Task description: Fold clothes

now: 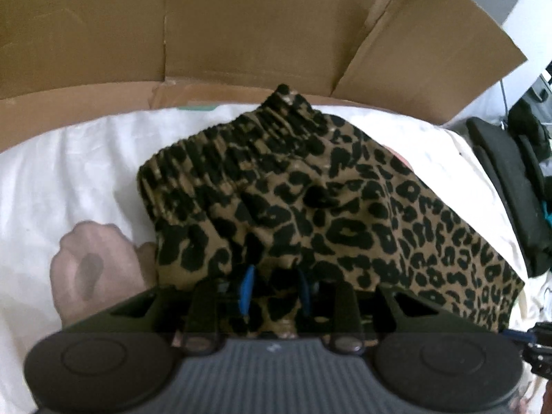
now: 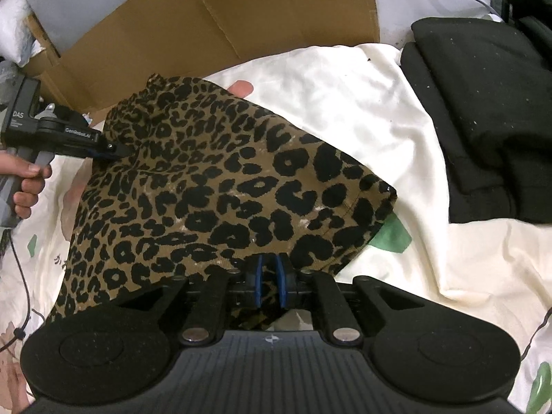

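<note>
A leopard-print garment [image 1: 310, 207] [image 2: 224, 189] lies folded on a white printed bedsheet [image 1: 69, 172] [image 2: 345, 103], its gathered elastic waistband [image 1: 241, 138] towards the cardboard. My left gripper [image 1: 275, 288] [image 2: 119, 150] is shut on a bunched edge of the garment, with cloth filling the gap between its blue pads [image 1: 246, 288]. A hand [image 2: 24, 179] holds its grip in the right wrist view. My right gripper [image 2: 269, 277] sits at the garment's near edge. Its blue pads [image 2: 258, 279] stand slightly apart, and the cloth lies loosely between them.
A flattened cardboard box [image 1: 241, 27] [image 2: 224, 17] stands along the far side of the bed. Folded black clothes [image 2: 483, 120] are stacked on the sheet to the right of the garment. Dark items [image 1: 510, 179] lie past the bed's right edge.
</note>
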